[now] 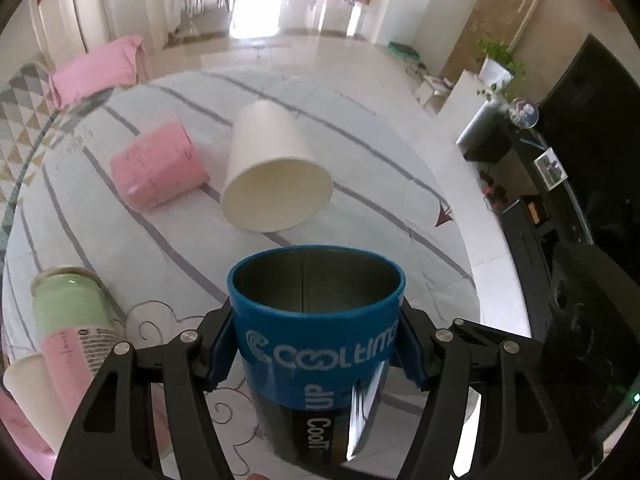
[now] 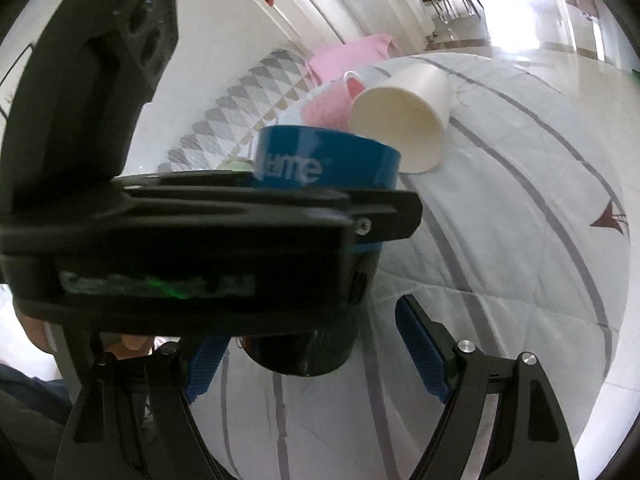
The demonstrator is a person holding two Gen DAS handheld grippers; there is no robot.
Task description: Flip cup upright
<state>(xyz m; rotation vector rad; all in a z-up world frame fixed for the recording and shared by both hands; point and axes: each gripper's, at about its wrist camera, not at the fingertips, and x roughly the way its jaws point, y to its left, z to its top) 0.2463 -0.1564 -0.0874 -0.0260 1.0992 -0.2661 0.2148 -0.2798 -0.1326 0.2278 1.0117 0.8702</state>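
Note:
My left gripper [image 1: 316, 344] is shut on a blue and black metal cup [image 1: 316, 320] with white lettering, held upright with its open mouth up, above the striped white cloth [image 1: 360, 208]. In the right wrist view the same cup [image 2: 320, 160] sits just ahead, clamped by the left gripper's black body [image 2: 200, 220]. My right gripper [image 2: 312, 356] is open, its blue pads [image 2: 420, 352] on either side of the cup's black base, apart from it. A white paper cup [image 1: 272, 168] and a pink cup [image 1: 160, 164] lie on their sides beyond.
A green glass jar [image 1: 72, 304], a pink cup and a white cup lie at the left edge of the table. A pink cloth [image 1: 100, 68] lies over a chair back behind the table. A dark TV stand [image 1: 560, 184] runs along the right.

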